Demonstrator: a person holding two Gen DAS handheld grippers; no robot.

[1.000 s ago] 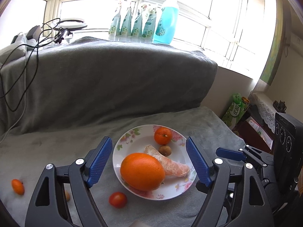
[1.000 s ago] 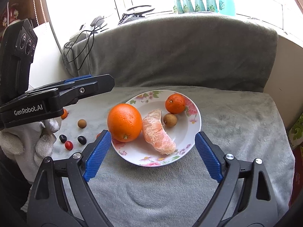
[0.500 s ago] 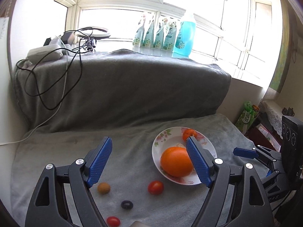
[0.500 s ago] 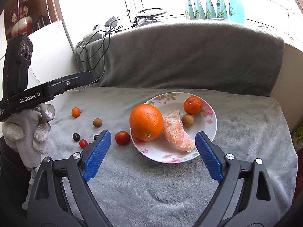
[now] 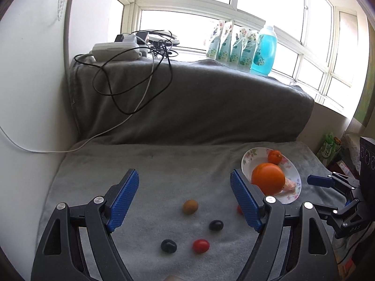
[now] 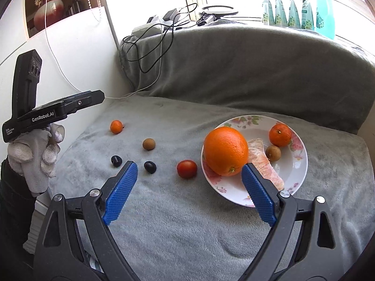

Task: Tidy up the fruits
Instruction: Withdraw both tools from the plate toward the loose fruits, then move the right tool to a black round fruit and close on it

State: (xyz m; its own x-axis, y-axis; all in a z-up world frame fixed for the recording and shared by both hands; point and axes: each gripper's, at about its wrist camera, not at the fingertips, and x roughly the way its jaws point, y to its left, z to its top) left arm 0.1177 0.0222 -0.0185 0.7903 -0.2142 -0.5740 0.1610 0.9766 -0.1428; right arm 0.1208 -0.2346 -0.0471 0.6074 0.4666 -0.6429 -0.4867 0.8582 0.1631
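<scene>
My left gripper (image 5: 184,180) is open and empty over the grey blanket. Beneath and just ahead of it lie a brown longan (image 5: 190,206), two dark grapes (image 5: 215,225) (image 5: 168,245) and a cherry tomato (image 5: 200,245). The flowered plate (image 5: 248,161) sits at the right, holding a big orange (image 5: 268,181) and a mandarin (image 5: 275,157). My right gripper (image 6: 189,171) is open too, framing a cherry tomato (image 6: 186,168). Its right finger overlaps the plate (image 6: 302,164), which holds the orange (image 6: 225,151), a pomelo segment (image 6: 264,164), a mandarin (image 6: 279,134) and a longan (image 6: 273,153). Another small orange (image 6: 116,126) lies far left.
A gloved hand (image 6: 35,154) holds the left tool's black body (image 6: 46,114) at the left edge. The grey backrest (image 5: 199,107) rises behind the seat with cables and a power strip (image 5: 114,49) on top. Bottles (image 5: 262,49) line the sill. A white wall (image 5: 30,82) closes the left side.
Both views have swung left. The plate slid from the left gripper's centre to the right edge, and the loose small fruits now lie under it. Both grippers stayed open.
</scene>
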